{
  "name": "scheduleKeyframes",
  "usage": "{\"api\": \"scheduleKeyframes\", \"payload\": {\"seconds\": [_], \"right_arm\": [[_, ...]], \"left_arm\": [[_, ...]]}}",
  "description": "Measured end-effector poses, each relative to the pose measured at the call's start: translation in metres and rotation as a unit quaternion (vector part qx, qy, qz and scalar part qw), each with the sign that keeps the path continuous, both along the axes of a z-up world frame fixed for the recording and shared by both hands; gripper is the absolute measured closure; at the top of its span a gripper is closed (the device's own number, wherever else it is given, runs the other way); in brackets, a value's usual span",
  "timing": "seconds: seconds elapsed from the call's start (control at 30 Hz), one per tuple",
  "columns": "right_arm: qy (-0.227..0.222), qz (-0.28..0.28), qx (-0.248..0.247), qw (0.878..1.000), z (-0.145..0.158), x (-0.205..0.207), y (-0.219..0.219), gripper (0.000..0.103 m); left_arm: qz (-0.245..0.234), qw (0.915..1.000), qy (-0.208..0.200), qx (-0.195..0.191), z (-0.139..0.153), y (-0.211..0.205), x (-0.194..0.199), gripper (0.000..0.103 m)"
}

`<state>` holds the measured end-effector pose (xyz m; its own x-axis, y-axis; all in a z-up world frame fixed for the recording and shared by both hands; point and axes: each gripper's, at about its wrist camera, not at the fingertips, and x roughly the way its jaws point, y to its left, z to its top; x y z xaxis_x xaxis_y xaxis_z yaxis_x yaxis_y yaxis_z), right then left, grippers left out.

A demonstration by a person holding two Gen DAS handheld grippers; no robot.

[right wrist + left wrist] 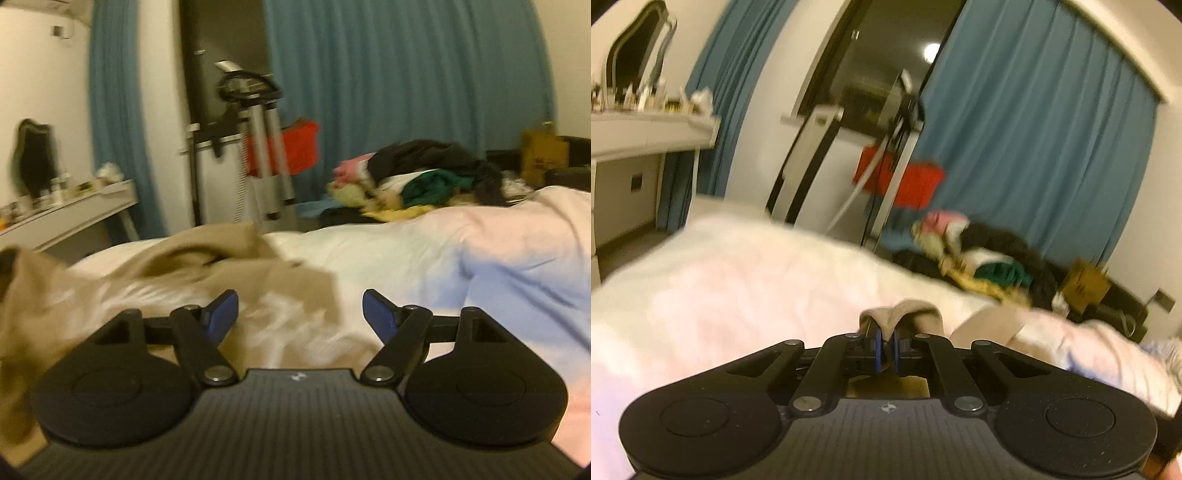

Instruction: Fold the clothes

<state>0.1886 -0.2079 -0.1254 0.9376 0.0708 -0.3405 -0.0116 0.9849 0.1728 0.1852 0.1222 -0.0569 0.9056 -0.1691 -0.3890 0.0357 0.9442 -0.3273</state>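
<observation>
A tan garment (207, 258) lies rumpled on the white bed (388, 251), spread from the left edge toward the middle of the right wrist view. My left gripper (885, 341) is shut on a fold of this tan garment (905, 314), which bunches up over the blue pads; more of it trails off to the right. My right gripper (300, 314) hovers low over the cloth's near edge with its blue pads (221, 314) apart and nothing pressed between them. Both views are blurred.
A heap of mixed clothes (424, 177) sits at the far side of the bed. Blue curtains (388, 74), an exercise machine (255, 122) with a red item, a white dresser (74, 214) with small bottles and a brown paper bag (543, 155) stand beyond.
</observation>
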Motion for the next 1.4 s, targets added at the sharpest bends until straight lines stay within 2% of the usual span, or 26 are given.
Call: {"api": "scheduleKeyframes", "payload": {"seconds": [0.07,0.13,0.17,0.2,0.27,0.33,0.47,0.53,0.6,0.63,0.67,0.77,0.83,0.9,0.97,1.07,1.23,1.3,1.4], "right_arm": [[0.016,-0.021,0.019,0.999,-0.008,0.009,-0.010,0.026],[0.023,-0.017,0.028,0.999,-0.012,0.005,-0.013,0.026],[0.022,-0.015,0.025,0.999,-0.011,0.002,-0.013,0.026],[0.022,-0.013,0.022,0.999,-0.011,-0.002,-0.012,0.026],[0.002,-0.006,0.005,1.000,-0.002,-0.012,-0.004,0.026],[-0.021,0.002,-0.014,1.000,0.008,-0.023,0.004,0.026],[-0.066,0.026,-0.060,0.996,0.026,-0.052,0.025,0.026],[-0.079,0.060,-0.083,0.992,0.030,-0.072,0.040,0.027],[-0.082,0.100,-0.105,0.986,0.032,-0.093,0.056,0.034],[-0.072,0.121,-0.111,0.984,0.031,-0.100,0.063,0.039],[-0.053,0.143,-0.114,0.982,0.028,-0.105,0.069,0.043],[0.014,0.198,-0.127,0.972,0.013,-0.110,0.090,0.047],[0.048,0.218,-0.147,0.964,-0.002,-0.111,0.102,0.047],[0.069,0.221,-0.159,0.960,-0.017,-0.107,0.112,0.047],[0.076,0.210,-0.160,0.961,-0.029,-0.100,0.116,0.047],[0.044,0.184,-0.151,0.970,-0.030,-0.093,0.118,0.047],[-0.030,0.114,-0.084,0.989,0.000,-0.096,0.092,0.047],[-0.035,0.092,-0.055,0.994,0.008,-0.094,0.078,0.047],[-0.019,0.076,-0.001,0.997,0.010,-0.083,0.059,0.046]], "left_arm": [[-0.001,0.9997,0.023,-0.001,-0.011,-0.001,0.011,0.093],[0.007,0.9992,0.038,0.003,-0.018,0.000,0.016,0.089],[0.008,0.9990,0.043,0.007,-0.020,0.000,0.016,0.084],[0.009,0.9990,0.043,0.013,-0.020,0.000,0.015,0.074],[0.016,0.9987,0.041,0.026,-0.016,0.000,0.010,0.048],[0.028,0.9981,0.039,0.038,-0.009,-0.001,0.003,0.039],[0.044,0.9973,0.037,0.045,0.011,-0.006,-0.022,0.030],[0.050,0.9963,0.031,0.062,0.021,-0.012,-0.036,0.027],[0.055,0.9946,0.027,0.084,0.030,-0.021,-0.054,0.027],[0.058,0.9935,0.024,0.095,0.035,-0.025,-0.063,0.027],[0.061,0.9904,0.020,0.123,0.036,-0.033,-0.074,0.027],[0.061,0.9809,0.021,0.184,0.036,-0.050,-0.096,0.027],[0.052,0.9792,0.033,0.194,0.031,-0.054,-0.101,0.027],[0.039,0.9782,0.043,0.200,0.025,-0.059,-0.098,0.027],[0.025,0.9768,0.052,0.206,0.019,-0.064,-0.095,0.027],[0.002,0.9739,0.064,0.218,0.009,-0.073,-0.092,0.027],[-0.035,0.9646,0.050,0.256,-0.004,-0.093,-0.096,0.025],[-0.058,0.9605,0.043,0.269,-0.010,-0.104,-0.096,0.024],[-0.091,0.9493,0.036,0.299,-0.021,-0.126,-0.093,0.024]]}}
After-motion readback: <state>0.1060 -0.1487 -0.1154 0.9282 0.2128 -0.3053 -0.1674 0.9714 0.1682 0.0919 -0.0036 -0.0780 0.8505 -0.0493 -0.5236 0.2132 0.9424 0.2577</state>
